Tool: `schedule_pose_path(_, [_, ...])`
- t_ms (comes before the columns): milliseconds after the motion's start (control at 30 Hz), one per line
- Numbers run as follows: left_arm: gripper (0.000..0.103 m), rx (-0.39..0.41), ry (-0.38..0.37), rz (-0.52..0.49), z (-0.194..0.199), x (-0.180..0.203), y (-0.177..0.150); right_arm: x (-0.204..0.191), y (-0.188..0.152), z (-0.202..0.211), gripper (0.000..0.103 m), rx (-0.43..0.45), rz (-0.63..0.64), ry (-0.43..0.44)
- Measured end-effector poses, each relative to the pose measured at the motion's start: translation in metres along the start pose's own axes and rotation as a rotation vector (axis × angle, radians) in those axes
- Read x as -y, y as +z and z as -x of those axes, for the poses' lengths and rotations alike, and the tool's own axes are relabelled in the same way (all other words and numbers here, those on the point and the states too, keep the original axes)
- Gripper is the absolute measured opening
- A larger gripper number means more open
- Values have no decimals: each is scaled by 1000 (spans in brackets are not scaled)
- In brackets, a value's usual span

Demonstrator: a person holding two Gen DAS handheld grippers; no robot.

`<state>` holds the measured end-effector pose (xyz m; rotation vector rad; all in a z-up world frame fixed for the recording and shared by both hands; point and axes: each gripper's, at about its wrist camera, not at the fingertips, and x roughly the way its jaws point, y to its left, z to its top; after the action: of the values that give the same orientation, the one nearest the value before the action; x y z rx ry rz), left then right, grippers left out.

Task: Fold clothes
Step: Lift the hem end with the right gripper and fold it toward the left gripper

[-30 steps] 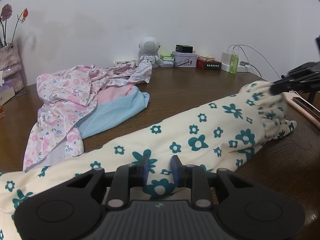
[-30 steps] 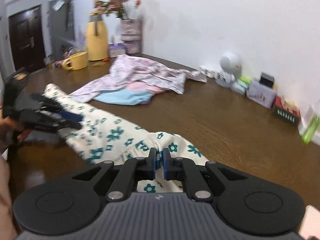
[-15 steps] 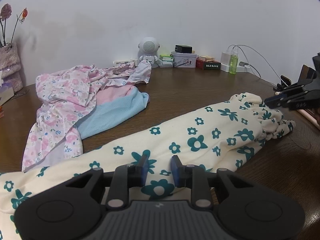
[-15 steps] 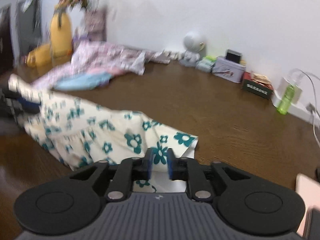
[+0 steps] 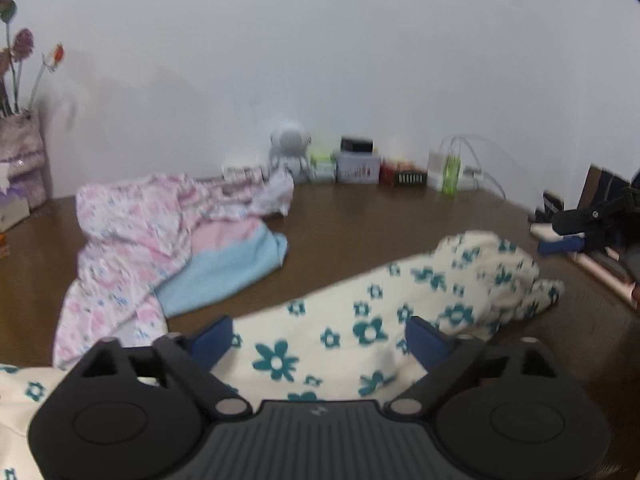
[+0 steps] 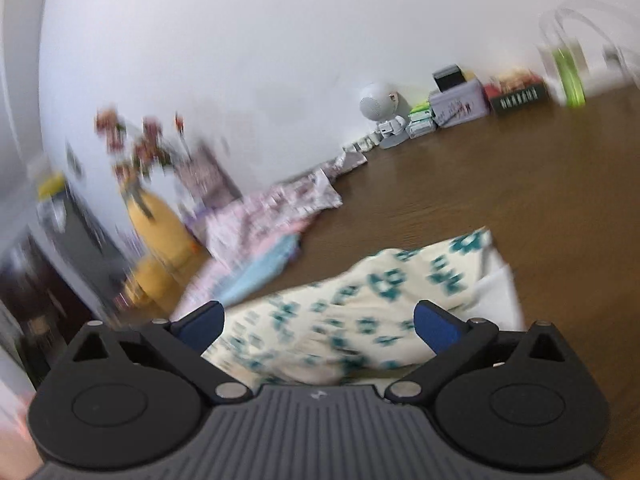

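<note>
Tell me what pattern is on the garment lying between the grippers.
Cream garment with teal flowers, clearest in the left wrist view.

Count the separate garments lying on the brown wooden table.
3, maybe more hidden: cream teal-flowered garment nearest, between both open grippers; pink floral garment at back left; light blue piece under it, with plain pink showing.

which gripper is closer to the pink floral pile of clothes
Left. The left gripper hovers right beside the pink floral pile; the right gripper is far across the table, past the cream garment.
</note>
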<state>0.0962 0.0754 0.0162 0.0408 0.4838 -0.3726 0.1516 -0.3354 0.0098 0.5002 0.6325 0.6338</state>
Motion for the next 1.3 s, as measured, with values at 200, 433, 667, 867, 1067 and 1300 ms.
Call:
schedule_pose_path(200, [99, 3, -48, 38, 5, 3, 7, -14, -19, -1, 103, 20, -84, -3])
schedule_pose_path(433, [59, -70, -153, -154, -35, 53, 30, 16, -40, 13, 103, 41, -309, -97])
schedule_pose_path(667, [20, -163, -243, -315, -98, 107, 41, 25, -45, 2, 103, 48, -371, -139])
schedule_pose_path(867, [20, -187, -253, -316, -121, 114, 36, 32, -32, -20, 98, 115, -368, -217])
schedule_pose_path(1067, [20, -201, -260, -294, -137, 113, 31, 42, -19, -43, 66, 156, -380, -265])
schedule_pose_path(1300, [20, -187, -272, -265, -135, 108, 31, 46, -18, -53, 48, 173, -386, -284])
